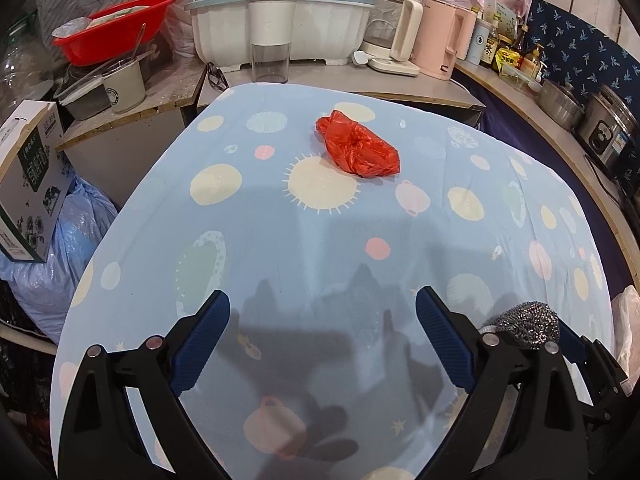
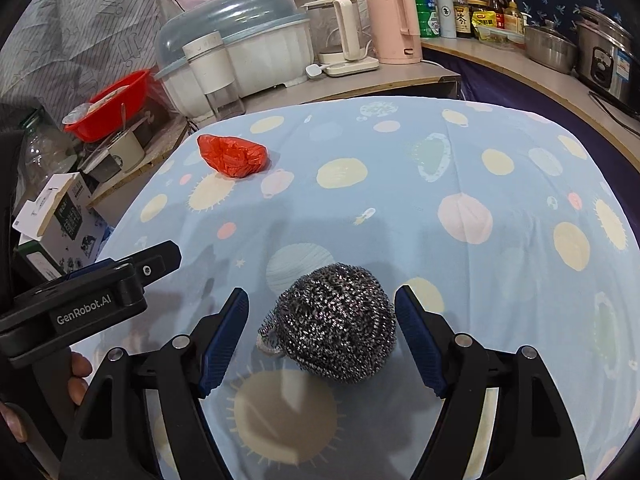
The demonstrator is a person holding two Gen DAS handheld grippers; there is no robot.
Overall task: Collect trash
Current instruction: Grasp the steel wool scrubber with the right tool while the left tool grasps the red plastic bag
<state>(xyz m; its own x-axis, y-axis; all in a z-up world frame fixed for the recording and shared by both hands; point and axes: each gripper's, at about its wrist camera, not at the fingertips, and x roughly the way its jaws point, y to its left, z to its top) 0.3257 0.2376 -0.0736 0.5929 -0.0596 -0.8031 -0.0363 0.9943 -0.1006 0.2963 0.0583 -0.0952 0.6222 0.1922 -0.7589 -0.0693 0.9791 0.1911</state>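
A crumpled red plastic bag lies on the far side of the table with the blue spotted cloth. A steel wool scourer rests on the cloth near the front. My right gripper is open around it, with a gap between each blue pad and the ball. Left of it, my left gripper is open over bare cloth with nothing between its fingers; its body shows in the right wrist view, with a hand below it.
Behind the table runs a counter with a covered dish rack, a blender cup, two kettles, a red basin, bottles, and pots with a rice cooker at right. A carton and blue bag sit at left.
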